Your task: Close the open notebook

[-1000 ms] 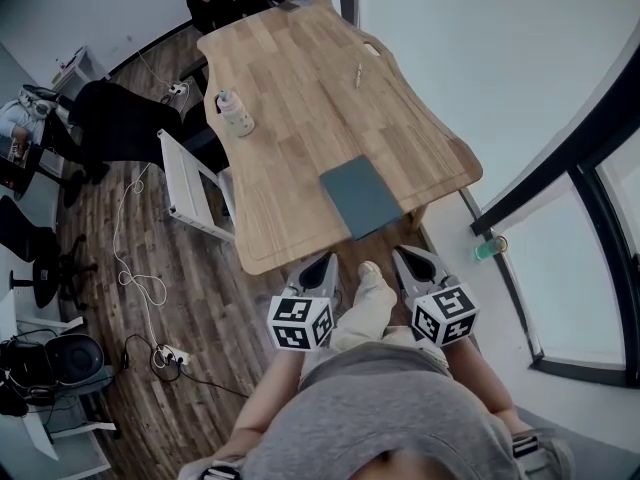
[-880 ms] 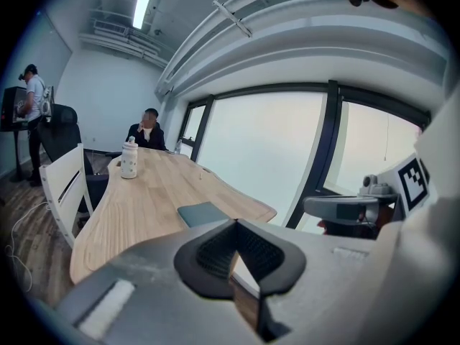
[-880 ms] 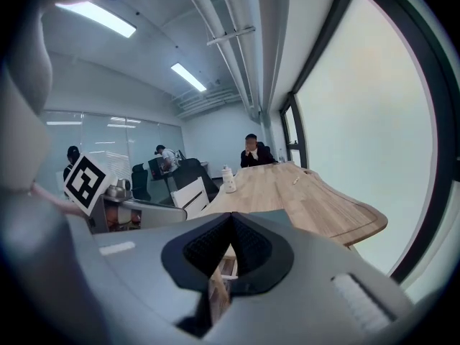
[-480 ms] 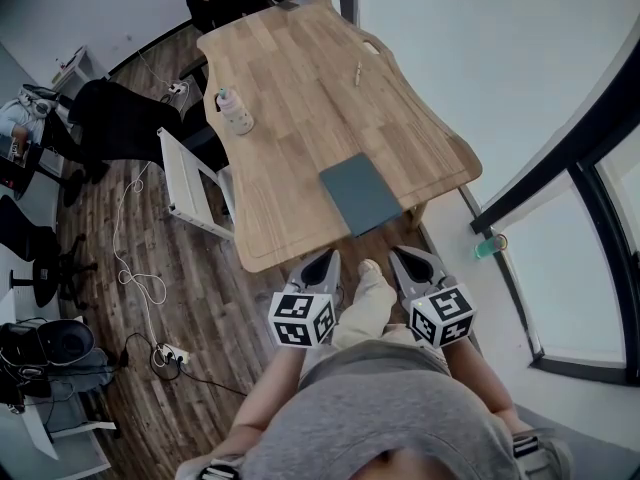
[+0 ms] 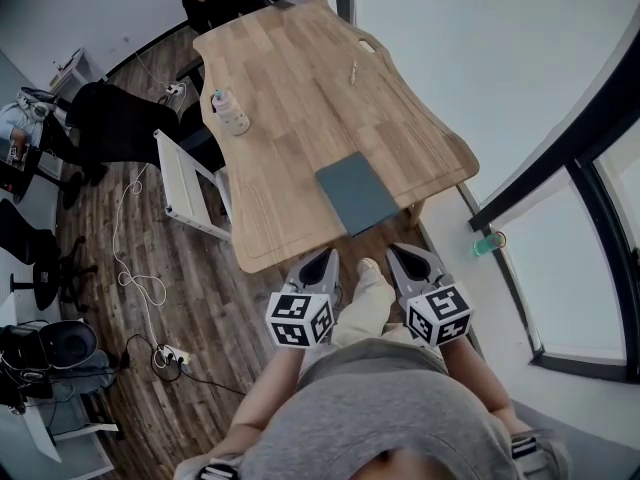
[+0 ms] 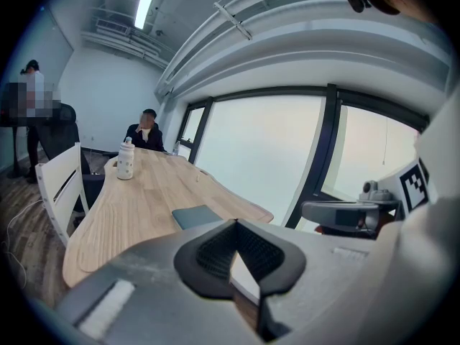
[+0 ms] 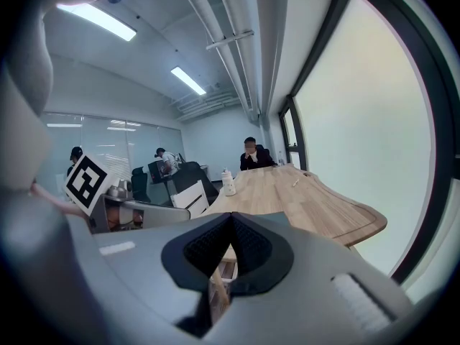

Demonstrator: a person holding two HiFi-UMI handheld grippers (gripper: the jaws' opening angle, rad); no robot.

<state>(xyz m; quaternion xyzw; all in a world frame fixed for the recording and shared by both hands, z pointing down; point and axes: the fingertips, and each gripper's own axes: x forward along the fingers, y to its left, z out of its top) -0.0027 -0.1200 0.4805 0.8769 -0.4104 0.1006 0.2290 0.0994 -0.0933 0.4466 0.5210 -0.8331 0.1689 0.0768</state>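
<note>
Abreast, left tongs [image 5: 326,259], right tongs [image 5: 394,252] (closed), angled down

Grey notebook [image 5: 357,192] on table's [image 5: 300,78] near end, bottle [image 5: 232,114] beyond, left claw [image 5: 325,264], right claw [image 5: 400,259] off table

Bench [image 5: 300,88] of pale matt wood-grain boards, notebook [image 5: 357,193] with smooth matt slate-grey cover, floor [image 5: 200,278] of dark wooden planks, left tongs [image 6: 236,223] and right tongs [image 7: 231,215] of matt grey plastic with black ribbed pads [image 6: 215,254].
</note>
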